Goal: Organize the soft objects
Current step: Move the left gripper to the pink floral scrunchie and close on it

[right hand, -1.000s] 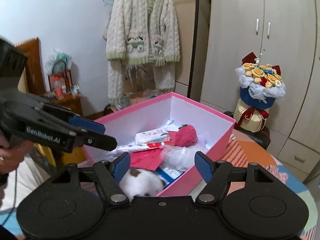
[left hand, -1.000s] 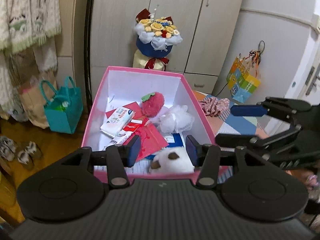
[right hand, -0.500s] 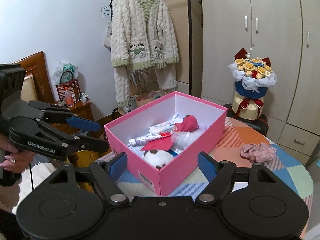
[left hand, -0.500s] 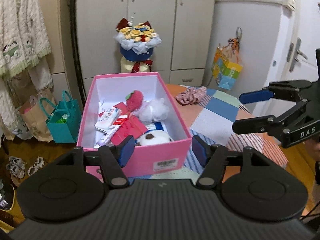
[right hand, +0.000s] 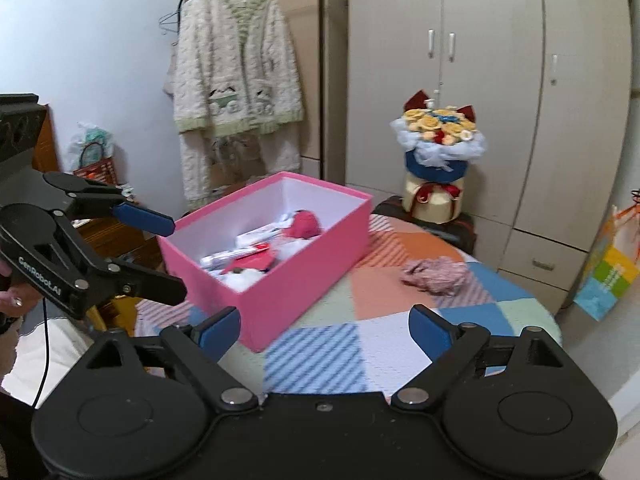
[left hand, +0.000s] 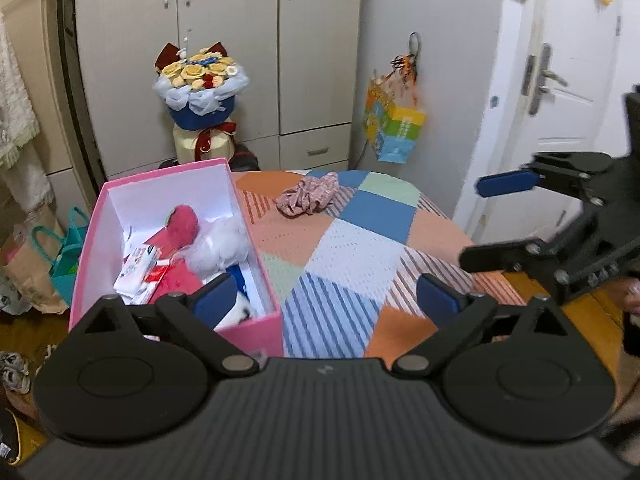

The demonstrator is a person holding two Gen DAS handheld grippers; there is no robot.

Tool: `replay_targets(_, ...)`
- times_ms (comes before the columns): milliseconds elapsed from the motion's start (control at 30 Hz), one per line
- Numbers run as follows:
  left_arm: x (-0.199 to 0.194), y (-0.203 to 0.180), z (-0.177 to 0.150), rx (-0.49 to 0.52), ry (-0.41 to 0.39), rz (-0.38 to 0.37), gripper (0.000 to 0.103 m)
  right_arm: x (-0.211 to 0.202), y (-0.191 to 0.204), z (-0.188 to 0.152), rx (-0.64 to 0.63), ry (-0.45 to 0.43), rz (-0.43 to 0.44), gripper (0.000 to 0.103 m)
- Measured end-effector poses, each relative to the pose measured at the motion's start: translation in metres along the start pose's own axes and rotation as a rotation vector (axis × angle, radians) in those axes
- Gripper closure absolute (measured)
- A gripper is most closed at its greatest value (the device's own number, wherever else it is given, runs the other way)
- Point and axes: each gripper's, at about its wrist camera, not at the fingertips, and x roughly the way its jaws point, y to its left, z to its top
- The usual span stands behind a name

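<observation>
A pink box (left hand: 256,332) (right hand: 304,276) stands on the left of a round table with a patchwork cloth (left hand: 360,248) (right hand: 380,320). Inside lie a red strawberry plush (left hand: 182,222) (right hand: 306,224), a white fluffy ball (left hand: 222,246), a white and brown plush (left hand: 242,312) and some packets. A pink floral scrunchie (left hand: 310,198) (right hand: 436,274) lies on the cloth to the right of the box. My left gripper (left hand: 324,300) (right hand: 154,256) is open and empty near the box's near corner. My right gripper (right hand: 326,328) (left hand: 496,220) is open and empty over the table's right side.
A flower bouquet (left hand: 200,92) (right hand: 438,148) stands behind the table before the wardrobe (left hand: 224,40). A colourful gift bag (left hand: 394,128) hangs at the right. A cream cardigan (right hand: 236,80) hangs on the wall. Teal and paper bags (left hand: 60,252) sit on the floor at the left.
Both grippers have pulled back from over the box and swung right. The box now sits further off, and the scrunchie and more of the table are in view. Both stay open.
</observation>
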Motion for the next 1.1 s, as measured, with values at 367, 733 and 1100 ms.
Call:
replay_targets(367,0.105,-0.013,0.040,-0.080,-0.043,-0.018,0.005,0.043,-0.061,-0.011,-0.038,-0.056,-0.021,0.007)
replay_targets(733,0.214,-0.016,0.061,-0.257,-0.060,0.052,0.008,0.159,-0.141,-0.012,-0.026,-0.029,0.029,0.007)
replay_targets(1100,0.294,0.006,0.075,-0.399,0.004,0.156,0.020,0.258,-0.189,-0.009,-0.024,-0.005,0.103,0.007)
